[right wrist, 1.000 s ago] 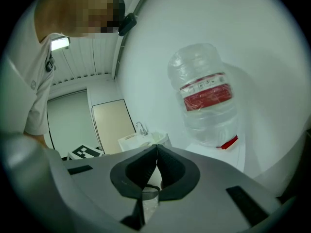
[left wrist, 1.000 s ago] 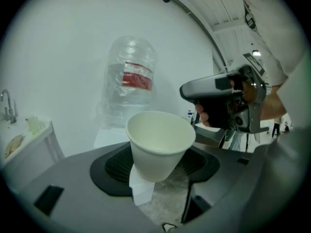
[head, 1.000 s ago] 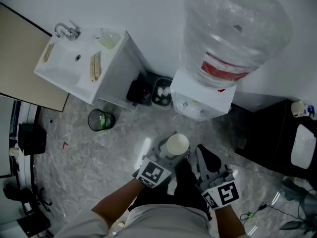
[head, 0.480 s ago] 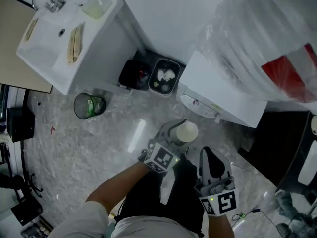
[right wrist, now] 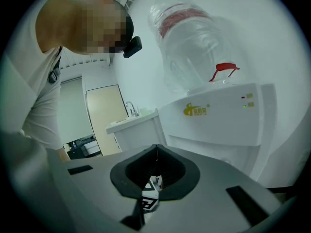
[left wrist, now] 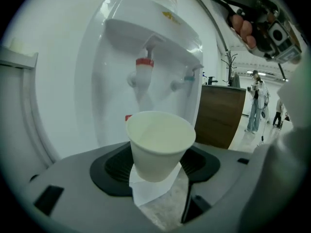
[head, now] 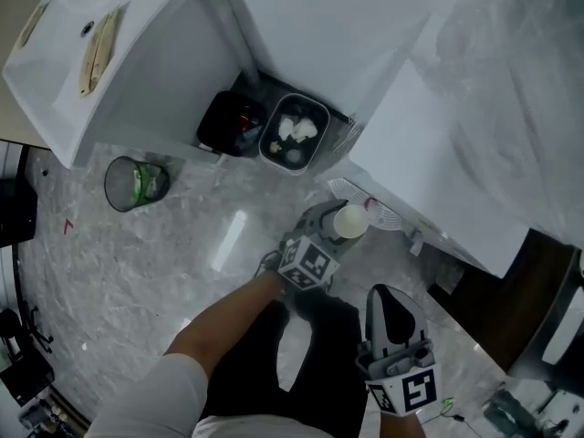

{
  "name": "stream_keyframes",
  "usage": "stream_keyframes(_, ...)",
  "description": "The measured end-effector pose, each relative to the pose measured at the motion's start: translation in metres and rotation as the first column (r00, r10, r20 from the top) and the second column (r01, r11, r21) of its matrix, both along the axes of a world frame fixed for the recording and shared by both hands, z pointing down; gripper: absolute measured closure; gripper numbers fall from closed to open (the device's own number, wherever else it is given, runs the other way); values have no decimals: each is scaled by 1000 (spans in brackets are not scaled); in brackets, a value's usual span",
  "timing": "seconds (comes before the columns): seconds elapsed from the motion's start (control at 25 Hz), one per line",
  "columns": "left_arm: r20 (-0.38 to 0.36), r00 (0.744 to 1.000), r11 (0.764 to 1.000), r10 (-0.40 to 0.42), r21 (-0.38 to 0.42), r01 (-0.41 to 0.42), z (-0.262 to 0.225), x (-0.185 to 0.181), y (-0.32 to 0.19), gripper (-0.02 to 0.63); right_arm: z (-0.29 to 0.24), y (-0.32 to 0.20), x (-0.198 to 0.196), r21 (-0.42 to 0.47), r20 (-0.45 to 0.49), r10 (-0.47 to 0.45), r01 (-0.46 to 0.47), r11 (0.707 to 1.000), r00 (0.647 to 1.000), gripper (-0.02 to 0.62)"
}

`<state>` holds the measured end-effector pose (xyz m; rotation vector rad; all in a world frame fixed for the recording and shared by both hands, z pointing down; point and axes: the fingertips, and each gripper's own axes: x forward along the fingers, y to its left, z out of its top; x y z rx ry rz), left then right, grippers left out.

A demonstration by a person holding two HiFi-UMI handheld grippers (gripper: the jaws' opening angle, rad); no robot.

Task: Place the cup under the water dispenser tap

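Observation:
A white paper cup (head: 349, 221) stands upright between the jaws of my left gripper (head: 339, 219), which is shut on its lower half. In the left gripper view the cup (left wrist: 159, 142) hangs in front of the white water dispenser (left wrist: 146, 42), below and short of the red tap (left wrist: 143, 72) and the blue tap (left wrist: 187, 79). From the head view the cup sits just in front of the dispenser's drip tray (head: 370, 201). My right gripper (head: 384, 296) is lower and nearer to me, shut with nothing in it (right wrist: 156, 154).
A white sink cabinet (head: 137, 62) stands left of the dispenser (head: 438, 181). Between them are a black bin (head: 228, 121) and a bin of white trash (head: 294, 133). A mesh wastebasket (head: 135, 182) stands on the marble floor. A dark wooden cabinet (left wrist: 218, 115) is at the right.
Both grippers have sunk toward the floor, and the view has dropped with them. The left gripper has carried the cup forward, close to the dispenser's drip tray. The right gripper has stayed shut.

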<state>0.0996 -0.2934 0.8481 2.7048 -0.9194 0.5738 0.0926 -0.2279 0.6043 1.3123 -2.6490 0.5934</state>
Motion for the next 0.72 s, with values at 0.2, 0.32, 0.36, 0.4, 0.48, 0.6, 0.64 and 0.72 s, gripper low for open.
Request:
stream_keyframes(0.2, 19, 1000, 1000, -19, 10, 18, 27, 8, -20, 316, 14, -1, 6, -21, -12, -6, 5, 1000, 1000, 578)
stream_keyframes(0.32, 28, 999, 1000, -25, 12, 24, 38, 11, -30, 316, 20, -3, 8, -30, -14, -6, 6, 1000, 1000, 578)
stream_keyframes(0.36, 28, 999, 1000, -28, 11, 28, 41, 12, -31, 316, 22, -3, 9, -33, -14, -6, 5, 999, 1000, 578)
stream_keyframes(0.4, 26, 999, 999, -32, 10, 32, 43, 13, -32, 316, 23, -2, 10, -38, -15, -5, 5, 999, 1000, 578)
stream_keyframes(0.48, 25, 999, 999, -41, 7, 41, 47, 16, -34, 316, 25, -1, 12, -48, -16, -4, 3, 999, 1000, 578)
stream_keyframes(0.6, 31, 998, 998, -59, 1, 59, 54, 17, -38, 316, 26, 0, 14, -56, -21, -4, 3, 998, 1000, 578)
stream_keyframes(0.64, 34, 997, 998, -64, -2, 65, 57, 17, -39, 316, 26, 0, 15, -58, -23, -4, 3, 998, 1000, 578)
stream_keyframes(0.72, 42, 997, 998, -67, -8, 67, 62, 17, -41, 316, 26, 0, 17, -61, -27, -4, 2, 998, 1000, 578)
